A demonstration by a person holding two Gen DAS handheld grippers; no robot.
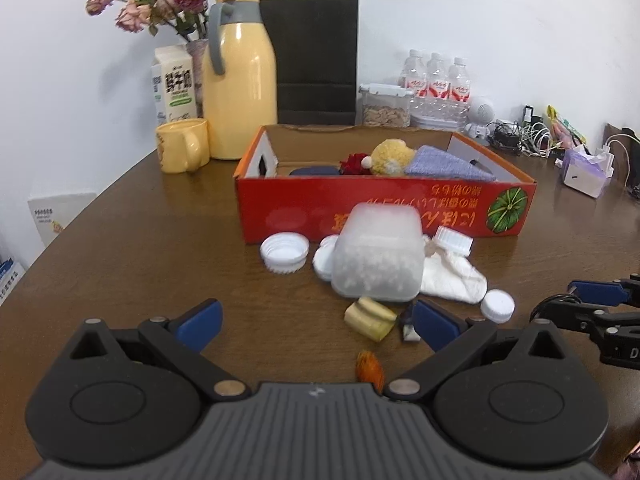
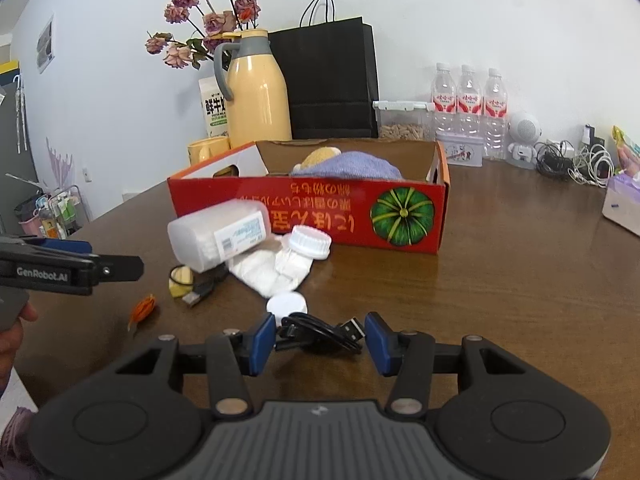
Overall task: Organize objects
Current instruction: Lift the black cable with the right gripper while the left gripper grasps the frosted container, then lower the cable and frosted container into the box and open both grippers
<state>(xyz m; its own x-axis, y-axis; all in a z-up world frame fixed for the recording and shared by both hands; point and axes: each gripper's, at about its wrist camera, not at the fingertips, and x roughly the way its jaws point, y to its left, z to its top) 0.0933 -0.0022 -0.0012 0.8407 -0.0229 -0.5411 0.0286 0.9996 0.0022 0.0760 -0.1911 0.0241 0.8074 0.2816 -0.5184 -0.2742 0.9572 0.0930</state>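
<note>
A red cardboard box (image 1: pixel 384 216) (image 2: pixel 320 216) holds a yellow plush toy (image 1: pixel 390 156) and a purple cloth (image 1: pixel 444 164). In front of it lie a frosted plastic container (image 1: pixel 378 258) (image 2: pixel 216 236), white caps (image 1: pixel 285 252), a white cloth (image 1: pixel 452 276) (image 2: pixel 272 268), a gold roll (image 1: pixel 370 318) and an orange item (image 1: pixel 370 366). My left gripper (image 1: pixel 316 324) is open and empty above the table, just short of the gold roll. My right gripper (image 2: pixel 320 340) is open, its pads either side of a coiled black USB cable (image 2: pixel 320 334). It also shows at the right edge of the left wrist view (image 1: pixel 592 300).
At the back stand a yellow thermos (image 1: pixel 240 92), a yellow mug (image 1: pixel 184 144), a milk carton (image 1: pixel 174 84), a black paper bag (image 1: pixel 316 60), a nut container (image 1: pixel 386 106), water bottles (image 1: pixel 438 80) and tangled chargers (image 1: pixel 520 136). A tissue box (image 1: pixel 584 172) sits at the right.
</note>
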